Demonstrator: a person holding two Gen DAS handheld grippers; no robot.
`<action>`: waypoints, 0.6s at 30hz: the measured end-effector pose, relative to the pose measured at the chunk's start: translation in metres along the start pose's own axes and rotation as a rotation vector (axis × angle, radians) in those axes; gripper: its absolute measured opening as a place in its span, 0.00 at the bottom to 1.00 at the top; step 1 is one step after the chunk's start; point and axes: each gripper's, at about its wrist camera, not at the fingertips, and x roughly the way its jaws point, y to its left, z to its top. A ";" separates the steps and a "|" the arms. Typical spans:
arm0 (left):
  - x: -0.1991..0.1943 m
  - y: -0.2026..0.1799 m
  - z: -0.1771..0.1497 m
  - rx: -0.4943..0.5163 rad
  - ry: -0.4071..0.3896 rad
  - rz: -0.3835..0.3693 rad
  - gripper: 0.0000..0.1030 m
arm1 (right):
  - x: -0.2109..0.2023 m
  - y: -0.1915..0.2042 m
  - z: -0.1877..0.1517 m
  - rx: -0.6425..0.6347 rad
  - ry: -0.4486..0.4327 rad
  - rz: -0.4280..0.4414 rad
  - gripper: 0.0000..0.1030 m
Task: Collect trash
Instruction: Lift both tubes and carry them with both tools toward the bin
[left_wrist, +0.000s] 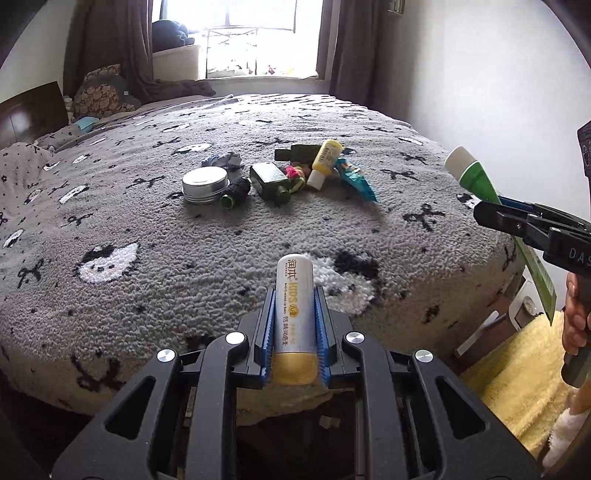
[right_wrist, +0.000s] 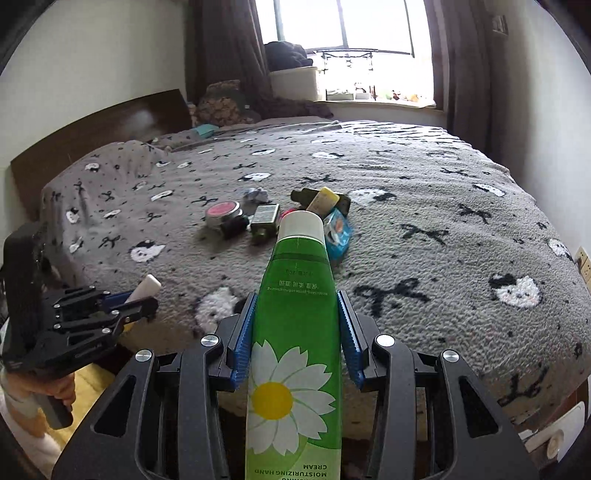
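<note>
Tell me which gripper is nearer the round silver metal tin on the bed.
Left, probably. The left gripper faces the round silver metal tin across bare blanket; the right gripper is farther right, at the bed's edge.

White-and-yellow stick (left_wrist: 295, 314): "KIDS", with Chinese characters above. Green tube (right_wrist: 295, 332), read upside down: "MOISTURIZING HAND CREAM". Right gripper (left_wrist: 495, 212), on its body: "DAS", cut off by the frame edge.

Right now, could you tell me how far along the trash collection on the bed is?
Nothing visibly binned yet; no bin shows in either view. In hand: the left gripper is shut on the lip balm tube, and the right gripper is shut on the green hand cream tube. Left on the bed: a cluster including the round tin, yellow bottle and blue wrapper.
</note>
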 end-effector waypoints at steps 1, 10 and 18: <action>-0.003 -0.003 -0.005 0.003 0.002 -0.004 0.18 | -0.004 0.004 -0.004 0.002 0.001 0.007 0.41; -0.008 -0.023 -0.055 0.007 0.081 -0.031 0.18 | -0.011 0.026 -0.058 0.033 0.068 0.032 0.41; 0.009 -0.027 -0.101 -0.021 0.198 -0.063 0.18 | 0.017 0.039 -0.108 0.052 0.212 0.067 0.41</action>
